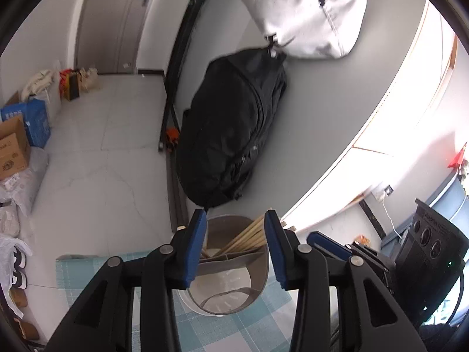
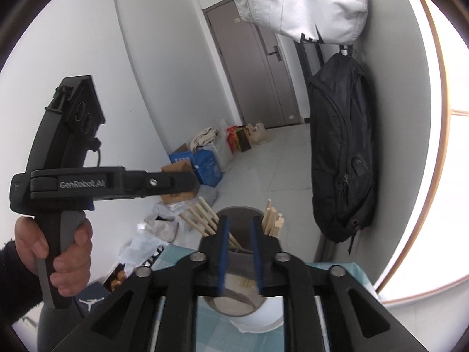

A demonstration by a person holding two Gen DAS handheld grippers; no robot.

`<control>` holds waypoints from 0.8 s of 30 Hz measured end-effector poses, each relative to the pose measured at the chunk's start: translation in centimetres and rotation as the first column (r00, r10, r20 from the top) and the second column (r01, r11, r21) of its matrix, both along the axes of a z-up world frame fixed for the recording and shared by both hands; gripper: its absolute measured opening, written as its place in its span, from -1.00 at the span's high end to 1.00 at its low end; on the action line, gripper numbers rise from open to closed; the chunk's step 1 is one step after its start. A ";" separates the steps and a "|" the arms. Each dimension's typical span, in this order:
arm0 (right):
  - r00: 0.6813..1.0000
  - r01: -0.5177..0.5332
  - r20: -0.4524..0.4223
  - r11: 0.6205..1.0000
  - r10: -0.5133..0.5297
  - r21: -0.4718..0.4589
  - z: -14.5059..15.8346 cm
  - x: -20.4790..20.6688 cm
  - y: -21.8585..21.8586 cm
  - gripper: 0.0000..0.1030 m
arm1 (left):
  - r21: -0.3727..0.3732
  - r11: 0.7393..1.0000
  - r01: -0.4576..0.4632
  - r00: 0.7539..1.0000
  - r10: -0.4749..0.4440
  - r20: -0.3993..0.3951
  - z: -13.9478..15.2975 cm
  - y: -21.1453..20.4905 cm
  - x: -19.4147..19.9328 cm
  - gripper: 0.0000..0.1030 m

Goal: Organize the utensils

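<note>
A round utensil holder (image 1: 231, 257) with grey dividers stands on a checked cloth, directly beneath both grippers. Wooden chopsticks (image 1: 249, 236) lean in its far compartment. My left gripper (image 1: 234, 218) hovers over the holder, open, with nothing between its blue pads. My right gripper (image 1: 319, 239) shows beside it on the right. In the right wrist view, my right gripper (image 2: 239, 220) is open by a narrow gap above the holder (image 2: 261, 321), and nothing sits between its pads. Chopstick bundles (image 2: 199, 215) stick out on both sides. A hand (image 2: 58, 249) holds my left gripper (image 2: 187, 183) at the left.
A black backpack (image 1: 231, 129) and a white bag (image 1: 304, 14) hang on the grey wall behind the holder. The blue checked cloth (image 1: 88, 272) covers the table. Cardboard boxes (image 1: 14, 146) and bags line the floor at the left. A bright window lies to the right.
</note>
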State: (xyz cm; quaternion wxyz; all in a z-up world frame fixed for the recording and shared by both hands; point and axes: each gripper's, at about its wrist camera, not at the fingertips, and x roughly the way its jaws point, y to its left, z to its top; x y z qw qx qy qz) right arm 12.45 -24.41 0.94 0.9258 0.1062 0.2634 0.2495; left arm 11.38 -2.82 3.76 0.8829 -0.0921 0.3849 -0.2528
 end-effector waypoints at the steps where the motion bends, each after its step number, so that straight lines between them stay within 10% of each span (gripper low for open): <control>1: 1.000 0.009 0.005 1.000 -0.009 0.008 0.2 -0.5 -0.2 0.44 | 0.005 1.000 -0.009 1.000 0.009 0.007 0.2 0.0 -0.2 0.20; 11: 0.996 0.051 0.068 0.998 -0.052 0.021 3.0 -5.5 -1.2 -0.15 | 0.041 0.988 -0.146 0.979 0.138 0.149 3.9 0.4 -5.8 -0.39; 24: 0.976 0.040 0.212 0.999 -0.042 0.012 6.8 -12.9 -0.5 -0.72 | 0.060 0.970 -0.235 0.935 0.209 0.288 6.2 0.7 -11.6 -0.63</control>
